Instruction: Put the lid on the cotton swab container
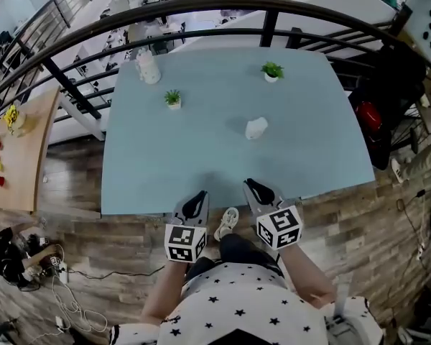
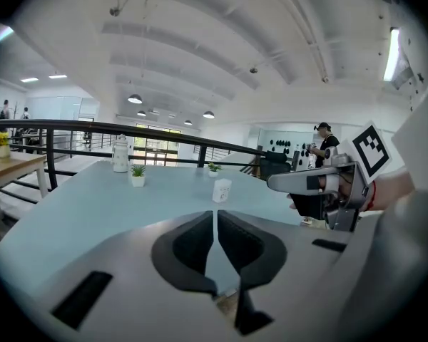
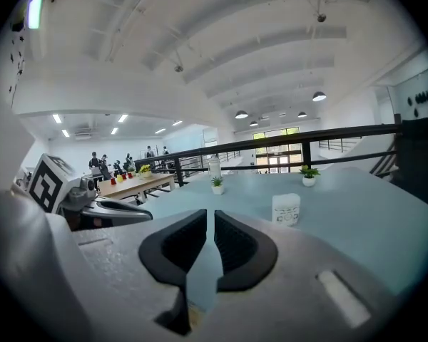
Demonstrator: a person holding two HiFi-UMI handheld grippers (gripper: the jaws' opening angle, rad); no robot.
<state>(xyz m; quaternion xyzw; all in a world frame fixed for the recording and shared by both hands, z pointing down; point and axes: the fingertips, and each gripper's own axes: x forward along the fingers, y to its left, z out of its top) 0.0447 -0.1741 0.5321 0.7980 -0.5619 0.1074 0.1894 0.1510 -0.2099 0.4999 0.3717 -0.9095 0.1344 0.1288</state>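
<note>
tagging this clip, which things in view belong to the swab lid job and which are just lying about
Job: cotton swab container; left gripper and right gripper, both shut, empty.
Lying about: near potted plant, far potted plant, white bottle.

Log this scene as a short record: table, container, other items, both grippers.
table: light blue
cotton swab container: white, upright, mid-table, untouched
lid: cannot tell whether on or off
other items: left potted plant; right potted plant; white bottle at far left
left gripper: near table edge, jaws nearly together, nothing between
right gripper: near table edge, jaws nearly together, nothing between
</note>
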